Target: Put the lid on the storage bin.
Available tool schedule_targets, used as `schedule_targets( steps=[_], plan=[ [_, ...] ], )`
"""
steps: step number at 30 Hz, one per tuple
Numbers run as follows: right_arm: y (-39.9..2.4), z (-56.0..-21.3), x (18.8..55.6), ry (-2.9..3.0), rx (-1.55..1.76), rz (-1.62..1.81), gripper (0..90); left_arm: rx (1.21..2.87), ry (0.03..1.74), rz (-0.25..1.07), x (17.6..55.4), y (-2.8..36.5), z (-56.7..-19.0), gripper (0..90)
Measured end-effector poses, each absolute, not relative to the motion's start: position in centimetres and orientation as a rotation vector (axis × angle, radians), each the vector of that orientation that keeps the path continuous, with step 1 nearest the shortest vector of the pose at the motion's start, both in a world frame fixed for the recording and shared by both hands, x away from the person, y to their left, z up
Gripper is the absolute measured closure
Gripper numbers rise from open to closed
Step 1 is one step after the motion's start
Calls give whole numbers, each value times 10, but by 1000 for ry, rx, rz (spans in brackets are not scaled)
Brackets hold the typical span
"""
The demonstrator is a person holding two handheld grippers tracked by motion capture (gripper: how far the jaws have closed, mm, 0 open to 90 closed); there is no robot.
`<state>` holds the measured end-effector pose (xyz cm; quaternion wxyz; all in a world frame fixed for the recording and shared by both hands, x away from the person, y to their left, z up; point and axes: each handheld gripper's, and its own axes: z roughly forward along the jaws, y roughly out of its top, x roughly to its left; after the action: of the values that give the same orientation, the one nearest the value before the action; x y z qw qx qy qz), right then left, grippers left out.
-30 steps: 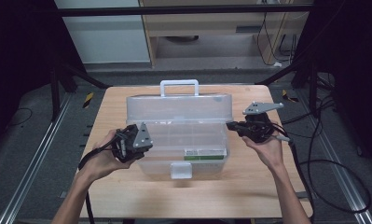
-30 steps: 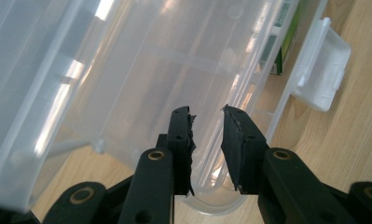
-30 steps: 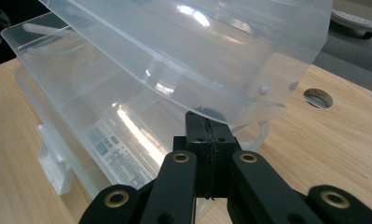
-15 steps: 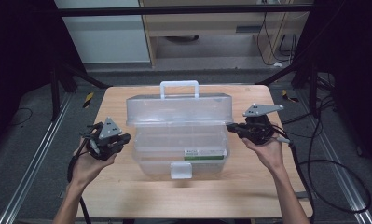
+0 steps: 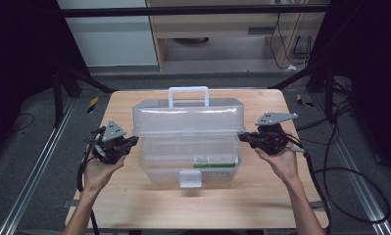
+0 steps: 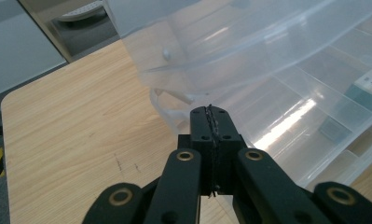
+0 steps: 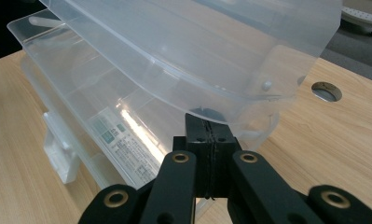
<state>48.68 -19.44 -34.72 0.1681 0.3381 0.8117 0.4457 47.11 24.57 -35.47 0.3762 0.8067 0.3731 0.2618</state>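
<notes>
A clear plastic toolbox [image 5: 188, 156] stands in the middle of the wooden table [image 5: 134, 205]. Its lid [image 5: 188, 120] is raised, with a white handle [image 5: 188, 90] at the back and a white latch [image 5: 189, 178] in front. A green-and-white label [image 5: 215, 161] lies inside. My left gripper [image 5: 133, 141] is held just left of the box, apart from it. Its jaws have just been closing and now stand shut [image 6: 210, 112] with nothing between them. My right gripper [image 5: 242, 137] is shut and empty, its tips [image 7: 205, 122] right under the lid's right end [image 7: 267, 88]. I cannot tell whether they touch it.
Cables trail from both grippers off the table's sides. A round hole [image 7: 327, 91] is cut in the tabletop beyond the box's right end. Bare wood runs along the table's front edge, and a cabinet [image 5: 222, 34] stands behind the table.
My left gripper has drawn away leftward from the box's front left corner, and its jaws have closed. The right gripper and the box have stayed put.
</notes>
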Motion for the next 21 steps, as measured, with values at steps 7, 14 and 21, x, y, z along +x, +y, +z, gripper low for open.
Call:
schedule_targets(
  steps=[7,14,21],
  plan=[
    [-194,-352,482,2311,960,1258,892,2045,964,657,471,248,-360,889],
    [-199,-359,479,2313,982,1252,878,2036,966,652,468,248,-362,888],
    [-202,-368,476,2316,994,1241,856,2042,978,650,465,249,-370,888]
  ],
)
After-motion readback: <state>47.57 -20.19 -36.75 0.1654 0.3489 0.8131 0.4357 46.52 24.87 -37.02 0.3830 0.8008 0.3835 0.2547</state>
